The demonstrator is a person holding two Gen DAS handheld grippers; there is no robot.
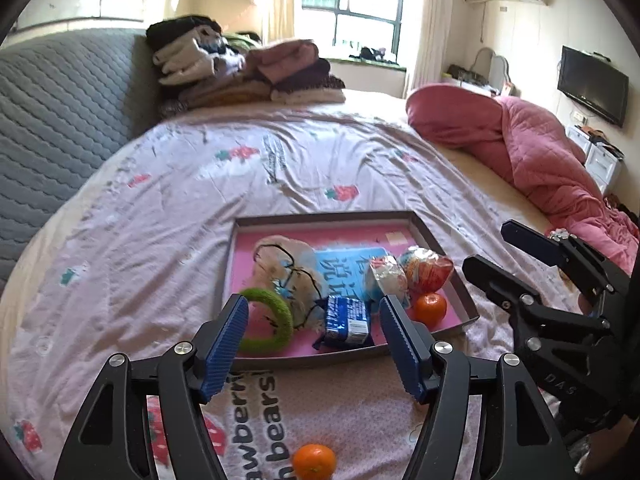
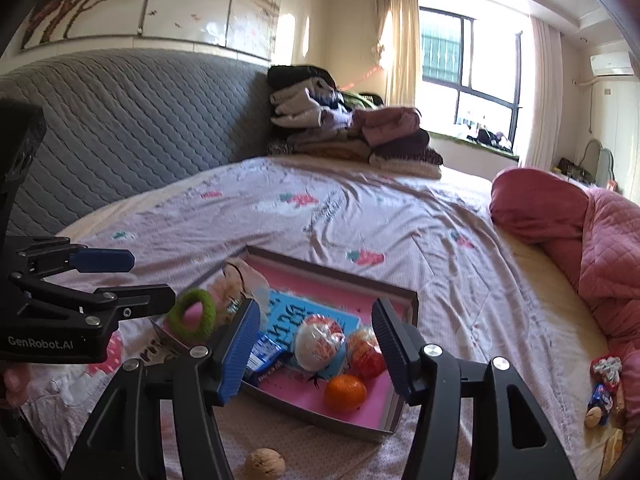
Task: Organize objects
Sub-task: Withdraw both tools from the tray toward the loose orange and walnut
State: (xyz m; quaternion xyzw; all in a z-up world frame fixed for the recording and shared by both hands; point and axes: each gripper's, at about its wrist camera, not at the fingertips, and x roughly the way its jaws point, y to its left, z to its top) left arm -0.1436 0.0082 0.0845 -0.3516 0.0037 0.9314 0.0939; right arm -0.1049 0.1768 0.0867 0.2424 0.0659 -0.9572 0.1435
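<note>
While both grippers hover over the bed, the left gripper (image 1: 314,344) has its fingers wide, holding nothing; ahead lies the tray (image 1: 256,220) with a green ring (image 1: 276,312), blue packet (image 1: 346,320) and orange (image 1: 430,309); the right gripper (image 2: 314,346) is equally wide, a walnut (image 2: 265,463) below it

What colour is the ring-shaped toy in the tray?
Green ring, seemingly knitted; it shows best in the left wrist view.

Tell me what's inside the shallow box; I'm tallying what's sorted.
The box holds a green ring, blue snack packet, orange, two wrapped snacks and a blue booklet, partly covered.
</note>
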